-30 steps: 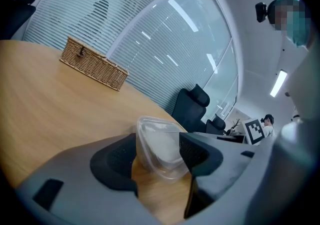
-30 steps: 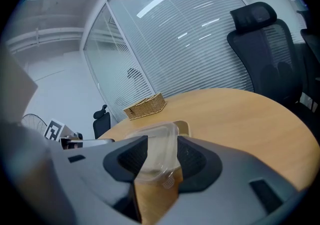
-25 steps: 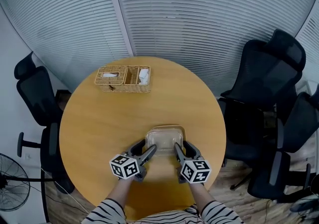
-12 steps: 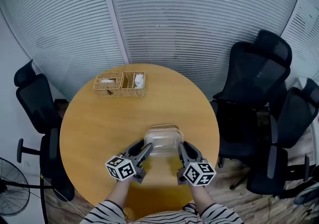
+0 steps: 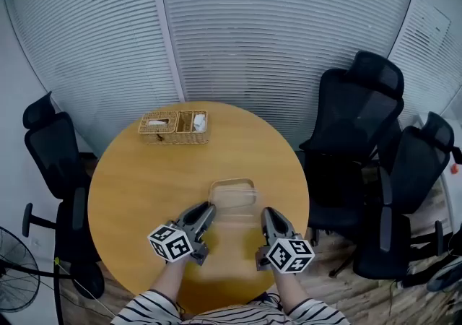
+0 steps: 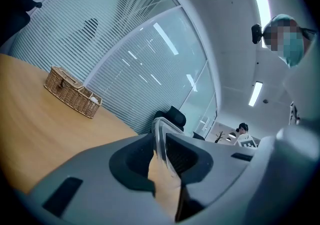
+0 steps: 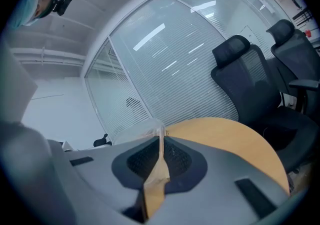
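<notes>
**Fig.** Item counts, head view.

- Round wooden table: 1.
- Clear plastic container: 1.
- Grippers: 2, i.e. left gripper & right gripper.
- Marker cubes: 2, 1 per gripper (l. cube, r. cube).
- Wicker basket: 1.
- Black office chairs: 3 made out, i.e. l. chair, r. chair & far-r. chair. Any more at r. edge can't be told.
- Floor fan: 1, partly cut off.
- Striped sleeves: 2 (l. sleeve, r. sleeve).
</notes>
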The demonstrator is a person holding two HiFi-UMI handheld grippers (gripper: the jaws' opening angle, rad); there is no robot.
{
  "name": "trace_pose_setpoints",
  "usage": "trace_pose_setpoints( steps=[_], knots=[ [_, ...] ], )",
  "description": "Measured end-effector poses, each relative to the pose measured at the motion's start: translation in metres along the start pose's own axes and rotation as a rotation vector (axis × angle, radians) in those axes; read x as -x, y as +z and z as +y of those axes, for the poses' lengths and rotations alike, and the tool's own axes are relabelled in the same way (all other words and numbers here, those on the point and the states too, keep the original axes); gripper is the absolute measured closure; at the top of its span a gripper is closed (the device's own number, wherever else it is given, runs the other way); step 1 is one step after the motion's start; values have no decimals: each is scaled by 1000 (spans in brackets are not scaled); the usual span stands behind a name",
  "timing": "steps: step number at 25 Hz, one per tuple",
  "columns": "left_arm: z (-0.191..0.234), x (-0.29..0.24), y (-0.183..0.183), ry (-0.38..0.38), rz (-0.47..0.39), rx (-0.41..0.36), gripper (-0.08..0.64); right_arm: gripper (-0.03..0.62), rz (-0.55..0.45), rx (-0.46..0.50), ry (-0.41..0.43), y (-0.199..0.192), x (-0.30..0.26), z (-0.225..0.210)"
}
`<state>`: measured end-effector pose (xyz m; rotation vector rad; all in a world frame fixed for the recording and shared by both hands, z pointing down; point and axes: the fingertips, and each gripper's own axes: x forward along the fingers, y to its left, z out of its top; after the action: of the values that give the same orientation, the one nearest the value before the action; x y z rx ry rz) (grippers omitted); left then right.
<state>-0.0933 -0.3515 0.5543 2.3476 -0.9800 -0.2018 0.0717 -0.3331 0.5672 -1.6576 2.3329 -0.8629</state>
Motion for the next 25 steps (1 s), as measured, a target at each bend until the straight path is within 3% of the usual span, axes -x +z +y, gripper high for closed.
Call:
trace_pose_setpoints(
  steps=[12,25],
  knots=[
    [-59,43,1,-87,-11,-5,482,549,-67,20,-18,4,73,33],
    [-107,104,-15,-145,-2,-36,482,551,-111,47,-44,-17,147,70]
  ],
)
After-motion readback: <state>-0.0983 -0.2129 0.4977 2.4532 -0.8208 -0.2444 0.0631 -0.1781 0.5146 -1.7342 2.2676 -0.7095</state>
